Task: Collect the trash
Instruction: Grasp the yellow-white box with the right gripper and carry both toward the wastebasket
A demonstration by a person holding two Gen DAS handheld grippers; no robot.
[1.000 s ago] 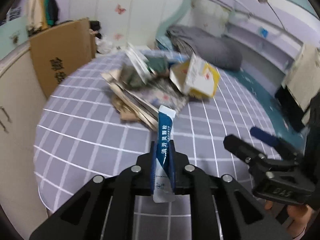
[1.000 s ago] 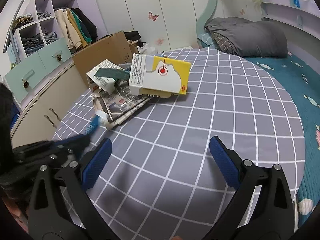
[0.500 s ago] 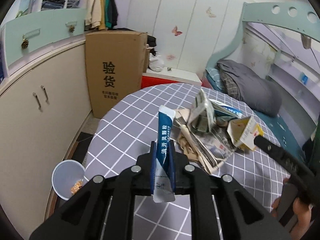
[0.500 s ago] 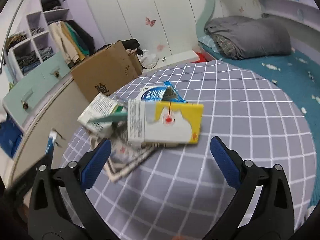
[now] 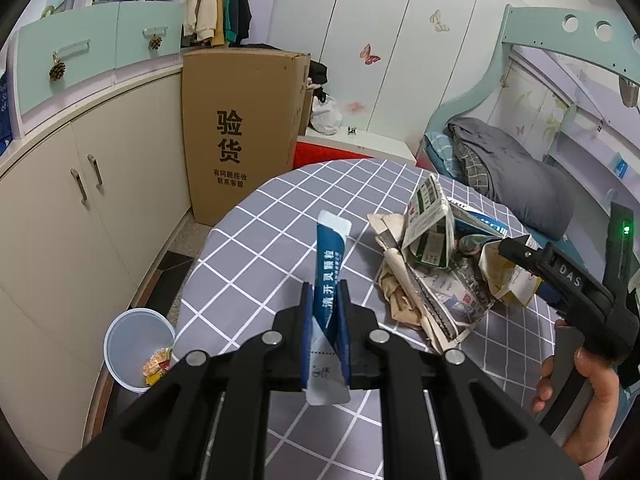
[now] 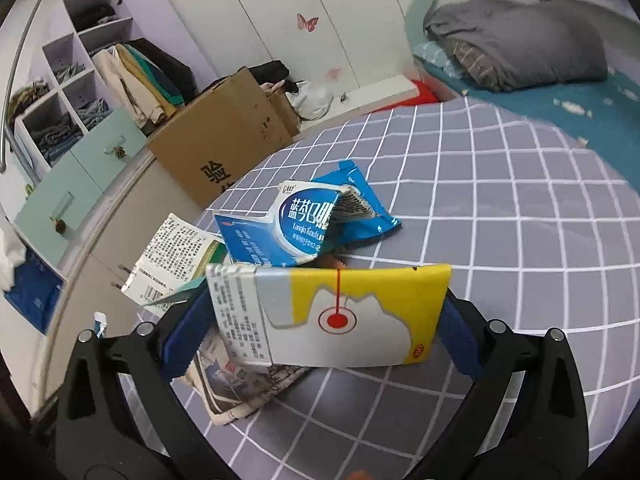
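Taking the bench (image 5: pixel 256 248) as the landmark, there are two tongs over it: the left tongs (image 5: pixel 325 300) and the right tongs (image 6: pixel 320 320). On it lie three cartons: one yellow-and-white carton (image 6: pixel 340 316), one blue carton (image 6: pixel 288 228), one green-and-white carton (image 5: pixel 430 228). Sachets number two: one blue sachet (image 5: pixel 329 276) above the near edge, one blue wrapper (image 6: pixel 360 204) behind the blue carton. One folded newspaper (image 5: pixel 452 300) lies under them. Beside the bench on the floor stand one white bin (image 5: pixel 136 340) and one cardboard box (image 5: pixel 240 132).
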